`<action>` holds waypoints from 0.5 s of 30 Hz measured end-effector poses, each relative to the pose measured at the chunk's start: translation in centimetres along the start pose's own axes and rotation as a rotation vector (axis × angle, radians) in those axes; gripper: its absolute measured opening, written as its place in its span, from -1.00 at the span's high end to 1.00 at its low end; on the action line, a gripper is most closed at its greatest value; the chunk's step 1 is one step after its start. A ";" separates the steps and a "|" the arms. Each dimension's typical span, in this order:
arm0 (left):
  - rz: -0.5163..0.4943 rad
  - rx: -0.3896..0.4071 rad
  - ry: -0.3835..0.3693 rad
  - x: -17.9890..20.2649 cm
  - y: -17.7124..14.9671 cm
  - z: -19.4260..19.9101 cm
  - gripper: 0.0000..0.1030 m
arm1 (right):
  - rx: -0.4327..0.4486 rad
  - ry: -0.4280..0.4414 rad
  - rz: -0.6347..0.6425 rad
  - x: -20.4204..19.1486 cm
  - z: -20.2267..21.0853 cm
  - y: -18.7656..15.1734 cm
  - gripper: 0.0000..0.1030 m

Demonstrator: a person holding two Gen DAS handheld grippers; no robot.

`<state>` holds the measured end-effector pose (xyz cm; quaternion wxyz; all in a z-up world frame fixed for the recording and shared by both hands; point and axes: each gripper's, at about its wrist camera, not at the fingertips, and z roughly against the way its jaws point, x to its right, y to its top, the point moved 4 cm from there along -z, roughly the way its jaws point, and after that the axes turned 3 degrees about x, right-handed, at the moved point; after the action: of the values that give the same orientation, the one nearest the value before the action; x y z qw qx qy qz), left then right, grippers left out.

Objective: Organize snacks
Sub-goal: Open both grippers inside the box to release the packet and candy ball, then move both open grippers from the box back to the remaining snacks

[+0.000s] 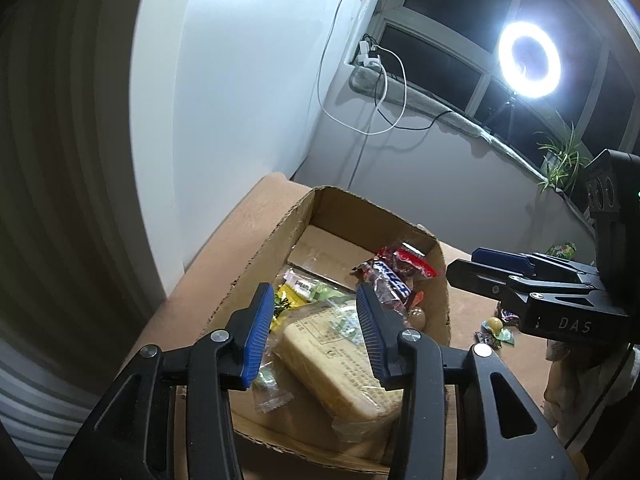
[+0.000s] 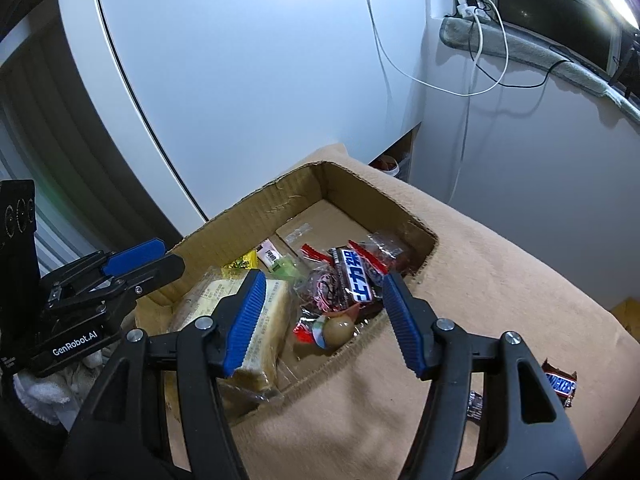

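An open cardboard box [image 1: 260,248] [image 2: 240,220] sits on a tan cloth and holds several snacks. A clear-wrapped pale cake slab [image 1: 340,368] [image 2: 272,308] lies at its near end. My left gripper [image 1: 316,336] hovers open right over the slab, pads apart from it. A dark chocolate bar [image 2: 356,276] [image 1: 392,280], red-wrapped sweets and a round candy [image 2: 338,330] lie at the right side. My right gripper [image 2: 324,320] stands open above them with nothing between its fingers. Each gripper shows in the other's view: the right gripper [image 1: 468,270], the left gripper [image 2: 168,260].
The tan cloth [image 2: 480,280] covers the surface. A Snickers bar [image 2: 560,384] and small loose candies [image 1: 496,330] lie on it right of the box. A white wall and cabinet stand close behind. A ring light [image 1: 528,60] and a plant [image 1: 560,160] are far right.
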<state>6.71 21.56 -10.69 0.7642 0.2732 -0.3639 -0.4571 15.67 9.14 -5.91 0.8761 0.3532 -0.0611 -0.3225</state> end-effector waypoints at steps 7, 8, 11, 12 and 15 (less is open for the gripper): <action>-0.024 0.021 -0.010 1.6 0.2 0.9 0.20 | 0.029 -0.012 -0.003 0.7 2.1 -0.4 -0.23; -0.033 0.025 -0.010 1.9 0.2 1.0 0.20 | 0.033 -0.014 -0.004 0.8 2.5 -0.5 -0.23; -0.055 0.038 -0.015 3.0 0.3 1.5 0.20 | 0.050 -0.019 -0.012 1.5 3.7 -0.8 -0.23; -0.061 0.043 -0.020 3.4 0.4 1.6 0.20 | 0.056 -0.023 -0.016 2.0 4.3 -1.0 -0.23; -0.081 0.056 -0.037 4.8 0.6 2.0 0.20 | 0.070 -0.041 -0.027 3.3 5.6 -1.6 -0.23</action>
<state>6.86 17.36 -7.62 0.7304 0.3004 -0.3792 -0.4821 15.51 2.98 -3.19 0.8572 0.3780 -0.0856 -0.3391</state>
